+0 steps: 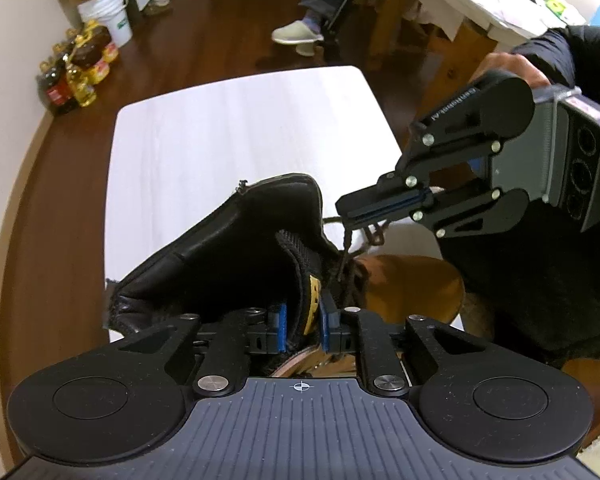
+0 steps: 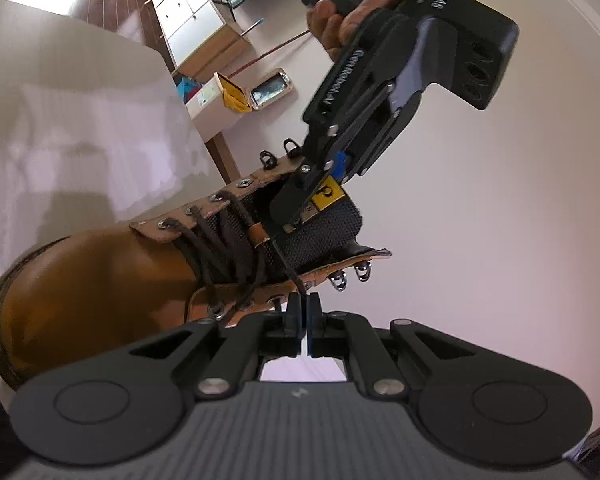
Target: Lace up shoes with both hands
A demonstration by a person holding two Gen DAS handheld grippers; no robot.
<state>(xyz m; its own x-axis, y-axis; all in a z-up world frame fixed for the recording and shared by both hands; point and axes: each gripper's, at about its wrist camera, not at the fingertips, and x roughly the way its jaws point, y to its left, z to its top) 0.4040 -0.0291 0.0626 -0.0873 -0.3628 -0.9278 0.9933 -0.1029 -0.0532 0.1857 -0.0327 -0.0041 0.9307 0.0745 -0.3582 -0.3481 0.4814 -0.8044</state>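
Here the tan leather lace-up boot (image 2: 92,280) lies on the white table (image 1: 220,128). The left gripper (image 1: 302,326) is clamped on its black mesh tongue (image 2: 320,236); the right gripper (image 2: 304,312) is pinched on the dark brown lace (image 2: 290,272) (near a lower eyelet). A sharp pull could slip the lace free.

The boot's tongue (image 1: 306,304) is clamped between the left gripper (image 1: 303,326) jaws. The lace (image 2: 290,274) is pinched between the right gripper (image 2: 304,312) jaws, with the boot (image 2: 100,280) ahead-left, on the table (image 1: 220,128).
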